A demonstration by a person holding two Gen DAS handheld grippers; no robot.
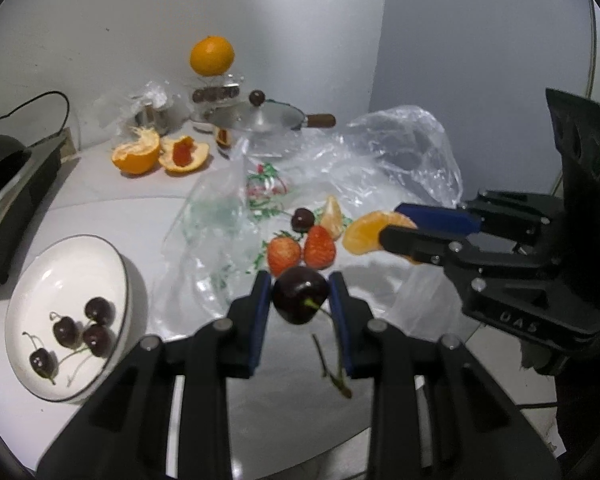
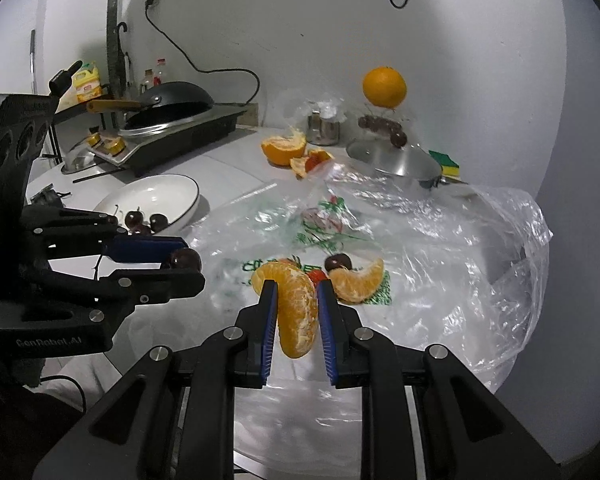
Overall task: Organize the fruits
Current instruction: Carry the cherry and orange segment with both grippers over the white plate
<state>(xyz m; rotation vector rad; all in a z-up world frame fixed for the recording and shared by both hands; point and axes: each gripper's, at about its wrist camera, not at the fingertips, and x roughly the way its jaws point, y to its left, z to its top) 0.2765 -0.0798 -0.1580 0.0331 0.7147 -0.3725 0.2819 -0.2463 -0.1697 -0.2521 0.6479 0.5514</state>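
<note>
Left wrist view: left gripper (image 1: 300, 300) clamped on a dark cherry (image 1: 300, 298), blue pads pressing both sides, stem hanging below, lifted off the counter. Right gripper (image 1: 396, 224) comes in from the right, pinched on an orange segment (image 1: 364, 234) held above the plastic bag (image 1: 400, 152). On the bag lie two strawberry halves (image 1: 302, 252), another cherry (image 1: 302, 219) and a second loose segment (image 1: 333, 216), all close together just past the held cherry. White bowl (image 1: 36, 280) at lower left holds four cherries (image 1: 80, 338) with stems. Farther back: peeled orange halves (image 1: 160, 154), a whole orange (image 1: 212, 56) perched on a glass stand, a steel lid (image 1: 260, 118) with a wooden handle. Black cooktop edge at far left. Right wrist view: right gripper (image 2: 298, 308) shut on the orange segment (image 2: 298, 312), pads on both sides, segment upright between them. Left gripper (image 2: 182, 260) at left, closed on the cherry (image 2: 186, 260) at its tips. Behind the held segment, on the printed bag (image 2: 420, 260): loose segment (image 2: 358, 282), cherry (image 2: 338, 262), a bit of red strawberry (image 2: 318, 276) mostly hidden. Bowl (image 2: 160, 196) with cherries sits left of the bag, near the left gripper. Wok on a cooktop (image 2: 172, 120) behind it, whole orange (image 2: 384, 88) and lid (image 2: 396, 162) at back, yellow-green sponge (image 2: 446, 162) just beside the lid.
</note>
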